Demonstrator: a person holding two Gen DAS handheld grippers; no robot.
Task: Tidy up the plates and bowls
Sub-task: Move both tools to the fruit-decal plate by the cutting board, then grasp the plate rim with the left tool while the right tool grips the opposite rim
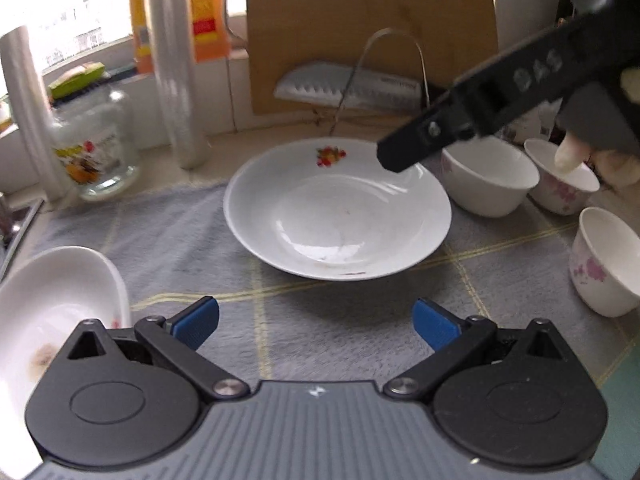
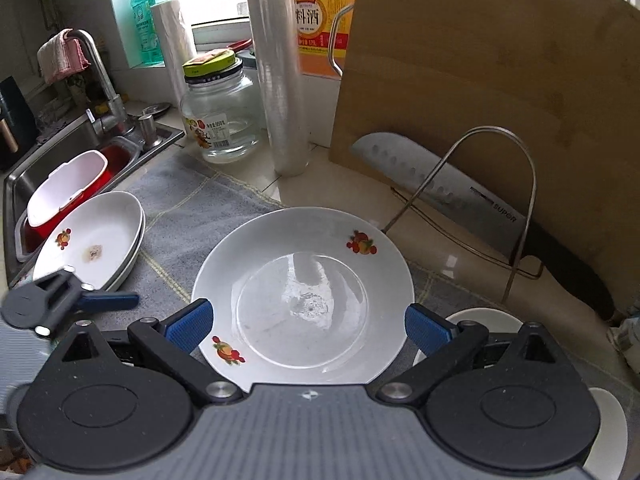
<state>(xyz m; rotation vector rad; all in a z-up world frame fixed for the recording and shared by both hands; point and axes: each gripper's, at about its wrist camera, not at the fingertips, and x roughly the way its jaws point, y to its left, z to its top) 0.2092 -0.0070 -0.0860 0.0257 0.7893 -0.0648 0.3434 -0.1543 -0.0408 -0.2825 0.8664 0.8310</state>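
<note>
Plates first: the deep plate [image 2: 303, 296] with fruit prints sits alone in the middle of the grey mat [image 1: 168, 232] on the bench, well apart from a stack of two similar plates [image 2: 94, 242] lying near the sink [image 2: 24, 184] at the left. That gap looks like the job, one stray plate waiting to join its pile. On the right, three small bowls [image 1: 486, 178] with pink flowers cluster near one another, unstacked. A wire rack [image 2: 496, 200] stands at the far side before the chopping board [image 2: 492, 88], with a knife [image 2: 460, 196] leaning behind it, perhaps the plates' final home.

Now the tools. The left tool [image 1: 316, 322] hovers over the mat on the near side of the plate, jaws spread wide, gripping nothing. The right tool [image 2: 306, 328] hangs above the plate's near edge, blue pads wide apart and straddling the rim in view, yet empty; whether they touch it cannot be told.
</note>
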